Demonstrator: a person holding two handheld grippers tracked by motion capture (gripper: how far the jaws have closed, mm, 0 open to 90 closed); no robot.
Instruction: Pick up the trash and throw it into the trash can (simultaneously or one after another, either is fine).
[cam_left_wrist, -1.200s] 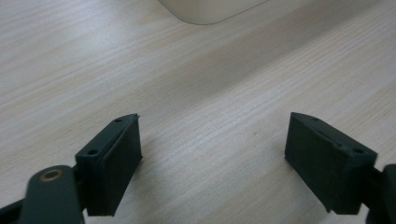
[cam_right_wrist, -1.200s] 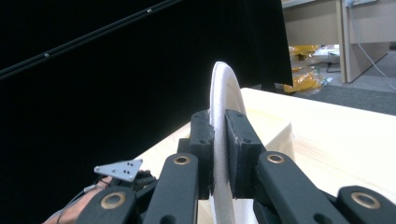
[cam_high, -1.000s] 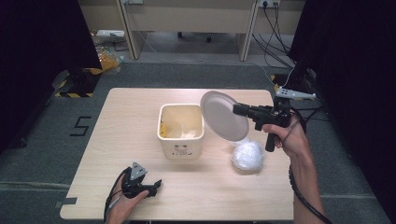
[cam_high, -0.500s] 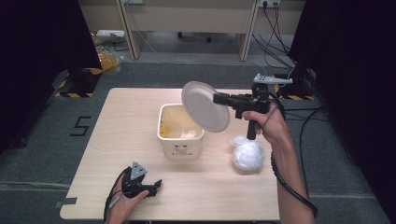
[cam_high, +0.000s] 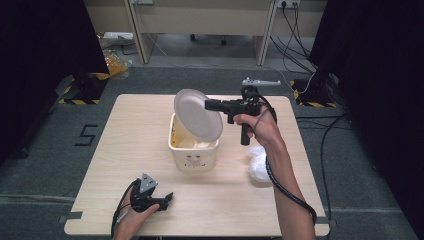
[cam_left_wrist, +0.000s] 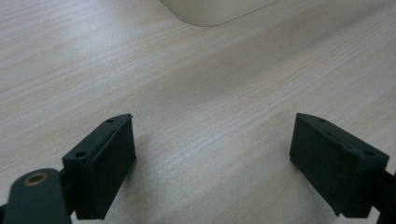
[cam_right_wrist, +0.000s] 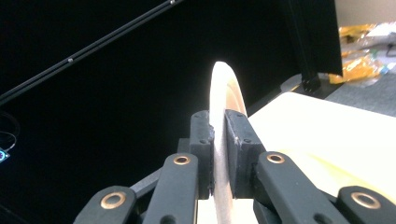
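A white paper plate (cam_high: 197, 114) hangs tilted on edge over a cream square bin (cam_high: 194, 150) in the middle of the table. My right gripper (cam_high: 212, 105) is shut on the plate's rim; in the right gripper view the plate (cam_right_wrist: 223, 121) stands edge-on, pinched by both pads. Inside the bin lie pale and yellowish scraps. My left gripper (cam_high: 167, 197) rests on the table near the front edge, open, with bare wood between its fingers (cam_left_wrist: 109, 158). The bin's base (cam_left_wrist: 215, 9) shows at the top of the left gripper view.
A crumpled white plastic bag (cam_high: 260, 164) lies on the wooden table (cam_high: 135, 135) right of the bin, under my right forearm. A grey tool (cam_high: 261, 81) sits just beyond the table's far edge. Cables and black curtains flank the table.
My right gripper has carried the plate leftward, from the bin's right side to above the bin. The left gripper has stayed put.
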